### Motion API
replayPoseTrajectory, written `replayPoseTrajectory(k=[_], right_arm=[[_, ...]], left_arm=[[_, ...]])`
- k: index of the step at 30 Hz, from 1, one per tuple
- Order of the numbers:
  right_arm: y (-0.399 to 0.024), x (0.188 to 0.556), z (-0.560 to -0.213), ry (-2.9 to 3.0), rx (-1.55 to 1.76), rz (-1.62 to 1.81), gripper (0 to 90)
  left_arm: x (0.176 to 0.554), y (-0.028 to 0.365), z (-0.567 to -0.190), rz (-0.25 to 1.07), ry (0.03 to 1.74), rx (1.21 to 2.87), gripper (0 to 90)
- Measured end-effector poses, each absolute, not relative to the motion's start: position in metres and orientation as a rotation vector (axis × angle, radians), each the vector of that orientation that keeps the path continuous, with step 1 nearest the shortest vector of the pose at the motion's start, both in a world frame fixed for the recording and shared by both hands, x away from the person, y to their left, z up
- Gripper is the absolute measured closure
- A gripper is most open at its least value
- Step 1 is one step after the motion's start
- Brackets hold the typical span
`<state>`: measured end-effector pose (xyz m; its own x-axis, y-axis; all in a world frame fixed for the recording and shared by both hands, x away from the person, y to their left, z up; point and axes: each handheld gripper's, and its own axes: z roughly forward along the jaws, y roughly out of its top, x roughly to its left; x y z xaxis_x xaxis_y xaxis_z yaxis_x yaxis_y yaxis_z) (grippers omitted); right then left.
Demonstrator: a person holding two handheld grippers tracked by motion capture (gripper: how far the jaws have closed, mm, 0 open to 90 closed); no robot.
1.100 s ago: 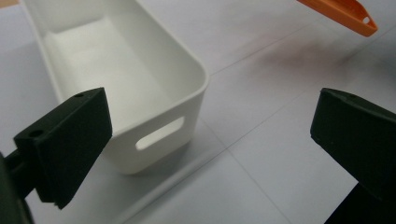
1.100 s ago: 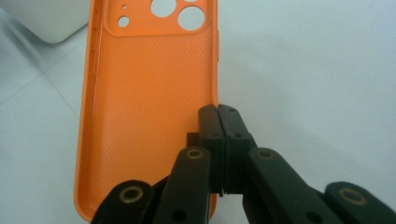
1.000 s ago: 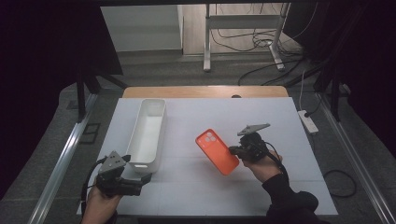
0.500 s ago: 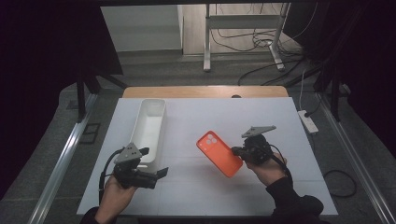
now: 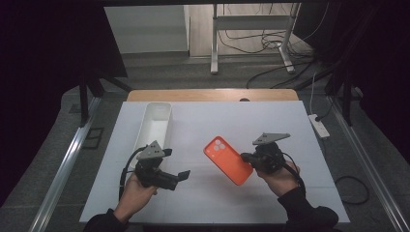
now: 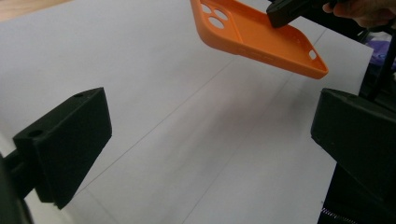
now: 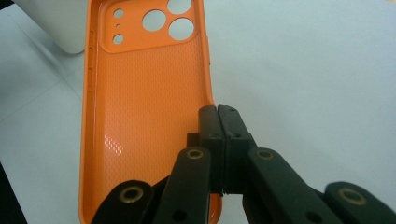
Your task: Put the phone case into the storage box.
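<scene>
An orange phone case (image 5: 228, 159) hangs just above the white table, hollow side up, with its camera holes at the far left end. My right gripper (image 5: 247, 158) is shut on the case's right side wall (image 7: 211, 100); its jaws meet over that edge. In the left gripper view the orange phone case (image 6: 259, 35) shows at the top, lifted off the sheet. My left gripper (image 5: 184, 175) sits at the front left of the table, open, jaws wide apart and empty, pointing right toward the case.
A long white tray (image 5: 153, 126) lies at the left of the white table sheet (image 5: 217, 121), just beyond my left hand. A wooden table edge (image 5: 212, 94) runs along the back. A power strip (image 5: 319, 124) lies off the right side.
My left gripper has come away from the tray's near end, moved right and turned toward the case. The right gripper has shifted slightly right with the case in it.
</scene>
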<state>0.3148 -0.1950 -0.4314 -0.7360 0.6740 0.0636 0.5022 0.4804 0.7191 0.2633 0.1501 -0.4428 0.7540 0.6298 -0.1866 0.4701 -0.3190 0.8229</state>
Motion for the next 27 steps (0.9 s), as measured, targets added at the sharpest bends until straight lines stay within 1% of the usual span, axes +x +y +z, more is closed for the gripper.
replayPoseTrajectory(k=[11, 13, 27], right_arm=[[-0.195, 0.31, -0.43, 2.482, 1.003, 1.114, 89.3], [-0.194, 0.309, -0.43, 2.479, 1.002, 1.119, 89.3], [-0.191, 0.306, -0.429, 2.458, 0.991, 1.137, 89.3]], left_arm=[[0.279, 0.13, -0.442, 0.141, 0.833, 1.977, 0.0], [0.282, 0.124, -0.442, 0.139, 0.832, 2.004, 0.0], [0.295, 0.113, -0.447, 0.045, 0.877, 1.978, 0.0]])
